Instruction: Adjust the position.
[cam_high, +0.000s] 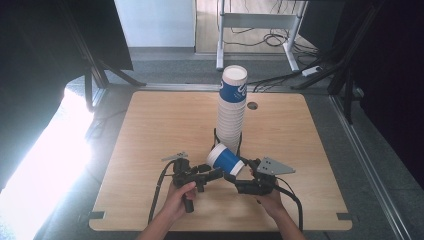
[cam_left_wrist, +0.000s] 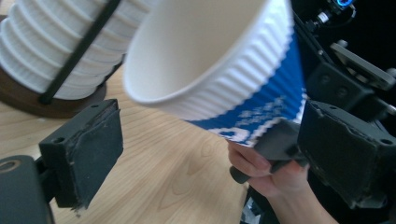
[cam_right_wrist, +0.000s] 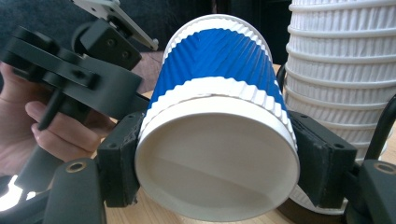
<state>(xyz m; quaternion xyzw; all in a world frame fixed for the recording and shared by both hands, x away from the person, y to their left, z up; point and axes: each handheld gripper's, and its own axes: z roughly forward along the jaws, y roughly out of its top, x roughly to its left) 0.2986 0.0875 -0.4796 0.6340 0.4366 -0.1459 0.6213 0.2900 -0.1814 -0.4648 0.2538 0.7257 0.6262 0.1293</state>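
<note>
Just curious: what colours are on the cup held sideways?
The cup is ribbed blue with white bands, clearest in the right gripper view.

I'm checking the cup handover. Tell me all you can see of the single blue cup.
The blue cup is ribbed paper, blue with white bands and white print, empty and white inside. It lies tilted on its side above the table, beside the tall cup stack. The right gripper clamps its base end between its jaws; the left jaws stand apart around its mouth.
</note>
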